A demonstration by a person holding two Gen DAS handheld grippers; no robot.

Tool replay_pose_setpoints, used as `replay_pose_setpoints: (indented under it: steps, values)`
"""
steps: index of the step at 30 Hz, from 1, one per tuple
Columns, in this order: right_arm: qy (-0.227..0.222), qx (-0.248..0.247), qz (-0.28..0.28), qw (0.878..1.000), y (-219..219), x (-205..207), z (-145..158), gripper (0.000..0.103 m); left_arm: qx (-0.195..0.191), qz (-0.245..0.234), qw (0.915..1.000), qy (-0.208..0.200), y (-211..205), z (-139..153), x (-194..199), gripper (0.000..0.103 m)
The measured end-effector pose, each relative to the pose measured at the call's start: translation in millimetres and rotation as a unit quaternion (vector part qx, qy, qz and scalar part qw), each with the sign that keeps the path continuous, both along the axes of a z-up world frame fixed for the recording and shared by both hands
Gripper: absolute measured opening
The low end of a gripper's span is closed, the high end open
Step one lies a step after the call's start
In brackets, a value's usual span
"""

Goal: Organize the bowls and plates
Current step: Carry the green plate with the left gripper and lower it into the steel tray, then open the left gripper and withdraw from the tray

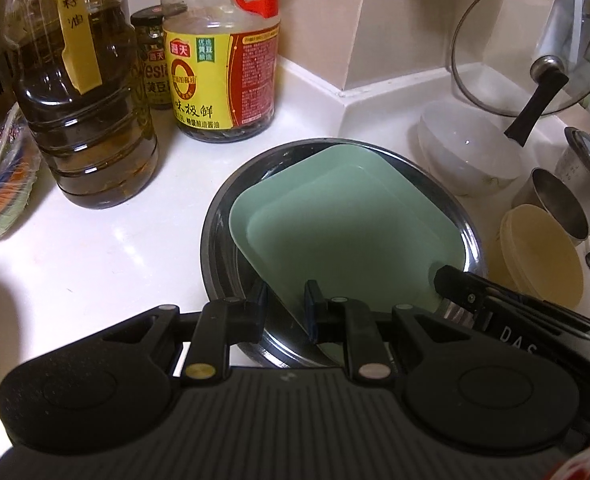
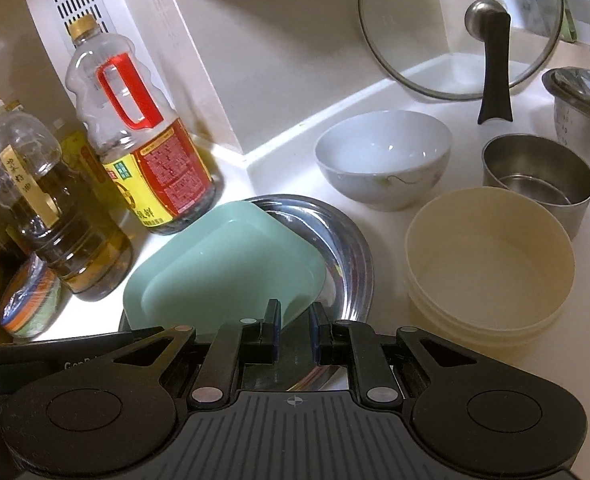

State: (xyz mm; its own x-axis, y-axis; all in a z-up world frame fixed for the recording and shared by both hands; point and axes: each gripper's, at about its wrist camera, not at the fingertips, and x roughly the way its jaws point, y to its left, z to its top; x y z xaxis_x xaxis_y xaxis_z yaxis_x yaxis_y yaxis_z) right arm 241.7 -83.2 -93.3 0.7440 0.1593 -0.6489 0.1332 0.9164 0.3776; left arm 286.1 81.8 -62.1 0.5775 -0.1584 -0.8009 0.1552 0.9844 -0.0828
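The left claw [image 1: 285, 304] fills the bottom of its view, its jaws pinched on the near rims of the green square plate [image 1: 347, 232] and the round steel plate [image 1: 215, 240] under it. The right claw [image 2: 295, 332] is closed the same way on the stack's other side, over the green plate's corner and the steel rim; whether its pads press on both rims cannot be made out, because the claw's own body hides them. In the left view the right claw enters as a dark bar at the plate's right edge.

The stack sits on the white surface [image 1: 95, 256], the green plate tilted inside the steel one in the right view. Just behind stand the oil bottle [image 1: 83, 120] and the soy sauce bottle [image 1: 223, 80], both cut off at the top in the left view. To the right lie a cream bowl [image 2: 491, 264], a white bowl [image 2: 383, 160] and a steel cup [image 2: 539, 176], with a glass lid [image 2: 455, 32] leaning on the wall behind.
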Motion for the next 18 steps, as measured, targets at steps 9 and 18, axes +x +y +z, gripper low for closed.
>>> replay_pose_setpoints:
  steps: [9,18]
  values:
    - [0.022,0.004,0.004,1.000,-2.2,8.7,-6.9,0.020,0.007,0.004,1.0000,0.003,0.2,-7.2,5.8,0.021]
    - [0.005,0.001,0.019,1.000,-5.8,2.6,3.6,0.037,0.005,0.003,0.9999,-0.009,4.7,5.7,-2.4,0.025]
